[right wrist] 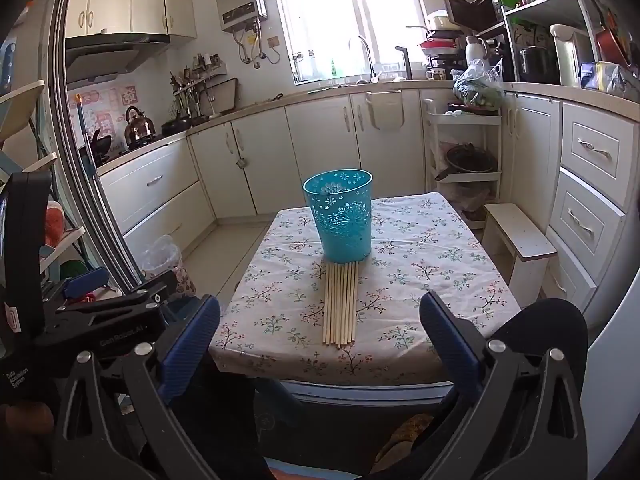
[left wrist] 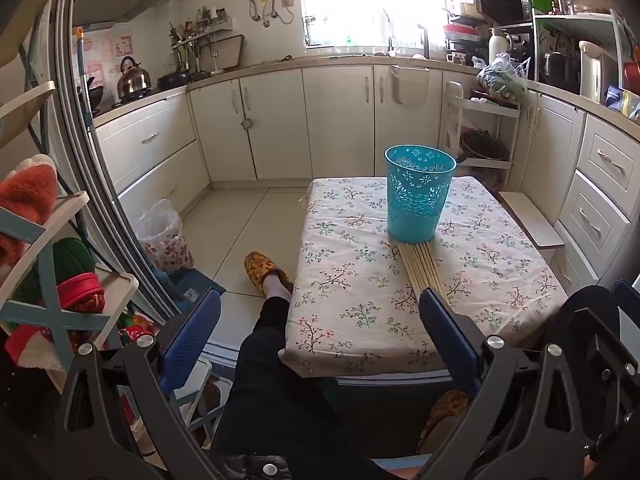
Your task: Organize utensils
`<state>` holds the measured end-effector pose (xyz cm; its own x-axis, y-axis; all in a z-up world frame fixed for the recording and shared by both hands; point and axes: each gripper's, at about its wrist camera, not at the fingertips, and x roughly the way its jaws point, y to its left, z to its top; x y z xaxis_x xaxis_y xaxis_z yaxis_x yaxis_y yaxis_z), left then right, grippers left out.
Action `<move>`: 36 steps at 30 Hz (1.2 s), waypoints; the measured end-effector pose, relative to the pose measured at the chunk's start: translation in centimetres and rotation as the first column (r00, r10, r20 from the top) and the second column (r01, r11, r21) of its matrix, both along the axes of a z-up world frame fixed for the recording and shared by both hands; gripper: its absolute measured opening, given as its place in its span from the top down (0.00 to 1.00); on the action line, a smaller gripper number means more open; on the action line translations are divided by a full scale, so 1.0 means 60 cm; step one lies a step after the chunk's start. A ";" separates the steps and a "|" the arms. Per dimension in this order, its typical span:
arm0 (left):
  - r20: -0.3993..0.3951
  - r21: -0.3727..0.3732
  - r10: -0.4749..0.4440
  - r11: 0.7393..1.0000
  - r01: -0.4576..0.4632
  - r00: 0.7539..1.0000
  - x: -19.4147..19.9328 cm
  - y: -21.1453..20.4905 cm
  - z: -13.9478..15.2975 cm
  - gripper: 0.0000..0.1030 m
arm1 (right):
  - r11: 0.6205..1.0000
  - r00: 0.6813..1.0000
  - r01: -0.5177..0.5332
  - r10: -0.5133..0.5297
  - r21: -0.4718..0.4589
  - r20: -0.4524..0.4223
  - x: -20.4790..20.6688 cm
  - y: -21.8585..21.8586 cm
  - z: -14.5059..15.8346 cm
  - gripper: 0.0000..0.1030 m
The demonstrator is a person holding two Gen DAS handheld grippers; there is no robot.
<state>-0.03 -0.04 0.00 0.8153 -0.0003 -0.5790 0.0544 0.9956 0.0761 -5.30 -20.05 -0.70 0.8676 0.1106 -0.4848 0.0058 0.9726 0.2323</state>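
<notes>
A teal cut-out plastic cup (left wrist: 418, 196) (right wrist: 341, 216) stands upright on a small table with a floral cloth (left wrist: 352, 280) (right wrist: 420, 264). Several wooden chopsticks (left wrist: 424, 268) (right wrist: 340, 304) lie side by side on the cloth, one end touching the cup's base. My left gripper (left wrist: 320, 320) hangs open off the table's near left corner, its right finger (left wrist: 444, 332) overlapping the chopsticks' near ends in the picture. My right gripper (right wrist: 320, 328) is open in front of the table's near edge, nothing between its blue fingers (right wrist: 192, 344). The left gripper (right wrist: 86, 280) shows at the right wrist view's left edge.
A person's dark trouser leg (left wrist: 272, 360) and yellow slipper (left wrist: 262, 270) are left of the table. A shelf rack (left wrist: 48, 280) stands at far left, a lined bin (left wrist: 164, 236) on the floor, a white stool (right wrist: 520, 244) right of the table. Kitchen cabinets (left wrist: 340, 120) line the back.
</notes>
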 end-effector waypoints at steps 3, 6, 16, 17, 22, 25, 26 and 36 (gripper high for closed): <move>0.000 0.002 0.000 1.000 0.000 1.000 -0.001 -0.001 -0.001 0.07 | 1.000 1.000 0.000 0.000 0.000 0.001 0.000 0.001 0.000 0.07; 0.003 0.000 0.000 1.000 0.000 1.000 -0.002 -0.002 -0.001 0.07 | 1.000 1.000 -0.003 0.003 -0.001 0.002 0.000 0.001 0.000 0.07; 0.001 0.001 0.001 1.000 -0.001 1.000 -0.004 -0.005 -0.002 0.07 | 1.000 1.000 -0.006 0.006 0.001 0.005 0.000 0.005 0.000 0.07; 0.002 0.001 0.001 1.000 -0.001 1.000 -0.004 -0.005 -0.002 0.07 | 1.000 1.000 -0.006 0.006 0.001 0.005 0.000 0.005 0.000 0.07; 0.000 0.001 0.002 1.000 -0.002 1.000 -0.004 -0.005 -0.002 0.07 | 1.000 1.000 -0.008 0.008 0.000 0.006 0.000 0.006 0.000 0.07; 0.000 0.002 0.002 1.000 -0.002 1.000 -0.003 -0.005 -0.002 0.07 | 1.000 1.000 -0.009 0.009 0.001 0.006 -0.001 0.007 0.000 0.07; 0.000 0.002 0.001 1.000 -0.001 1.000 -0.003 -0.005 -0.002 0.07 | 1.000 1.000 -0.009 0.009 0.001 0.006 -0.001 0.007 0.000 0.07; 0.000 0.002 0.002 1.000 -0.002 1.000 -0.002 -0.005 -0.001 0.07 | 1.000 1.000 -0.016 0.016 0.002 0.017 -0.004 0.011 0.001 0.07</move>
